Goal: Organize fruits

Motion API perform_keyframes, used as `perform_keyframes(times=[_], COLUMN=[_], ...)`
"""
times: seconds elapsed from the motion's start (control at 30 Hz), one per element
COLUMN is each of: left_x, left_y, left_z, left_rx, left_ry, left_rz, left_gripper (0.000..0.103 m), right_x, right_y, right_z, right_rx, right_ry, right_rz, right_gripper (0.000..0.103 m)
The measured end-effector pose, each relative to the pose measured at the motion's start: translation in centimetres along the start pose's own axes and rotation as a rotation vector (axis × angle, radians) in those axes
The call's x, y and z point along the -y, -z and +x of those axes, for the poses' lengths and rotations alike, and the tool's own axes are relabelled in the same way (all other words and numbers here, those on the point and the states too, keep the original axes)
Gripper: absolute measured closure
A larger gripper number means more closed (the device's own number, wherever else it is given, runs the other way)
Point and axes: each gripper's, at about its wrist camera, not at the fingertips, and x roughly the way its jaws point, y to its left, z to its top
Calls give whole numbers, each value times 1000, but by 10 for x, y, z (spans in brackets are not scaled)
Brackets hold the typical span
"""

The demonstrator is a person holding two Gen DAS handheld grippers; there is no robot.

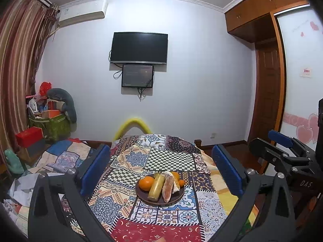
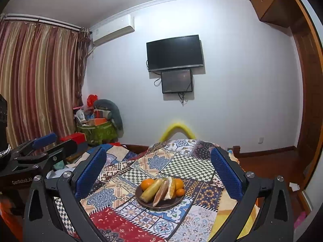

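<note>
A dark brown plate [image 1: 141,194] [image 2: 139,198] of fruit rests on the patchwork cloth. On it lie a large orange [image 1: 146,183] [image 2: 147,184], a yellow-green stick of fruit [image 1: 155,186] [image 2: 151,190], a pale pink grapefruit wedge [image 1: 168,187] [image 2: 160,192] and small oranges [image 1: 181,182] [image 2: 180,192] at the right. My left gripper [image 1: 161,165] hangs open above and before the plate, nothing between its blue pads. My right gripper [image 2: 159,167] is likewise open and empty, and it also shows at the right edge [image 1: 282,141] of the left wrist view.
The table under the patchwork cloth [image 1: 167,157] [image 2: 181,167] ends near a yellow chair back [image 1: 133,125] [image 2: 177,130]. A quilt-covered bed [image 1: 60,157] lies to the left, with a green basket of clutter [image 1: 54,125] [image 2: 99,131] and striped curtains [image 1: 18,70]. A dark screen [image 1: 140,48] hangs on the far wall.
</note>
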Motion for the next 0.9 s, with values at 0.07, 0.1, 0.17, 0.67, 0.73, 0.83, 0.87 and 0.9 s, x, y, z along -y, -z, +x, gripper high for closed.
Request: perform_keyframes(times=[0.07, 0.1, 0.17, 0.67, 0.73, 0.83, 0.87, 0.9], left_x=[0, 1, 1, 3, 3, 3, 4, 3], left_y=[0, 0, 0, 0, 1, 2, 2, 2], left_z=[0, 0, 0, -1, -1, 0, 1, 1], left_rx=[0, -1, -5, -8, -8, -10, -12, -13], left_ry=[2, 4, 9, 22, 22, 24, 25, 27], left_rz=[0, 0, 0, 8, 10, 12, 11, 9], left_gripper=[1, 1, 1, 1, 1, 1, 1, 1], right_x=[0, 1, 2, 3, 3, 4, 4, 4], right_y=[-1, -1, -2, -2, -2, -3, -4, -4], right_z=[-1, 0, 0, -1, -1, 0, 1, 1], right_rx=[1, 1, 1, 4, 3, 2, 0, 0], right_ry=[2, 3, 4, 9, 9, 9, 10, 11], right_rz=[1, 2, 5, 7, 8, 10, 9, 10], right_gripper=[0, 0, 0, 0, 0, 0, 0, 0])
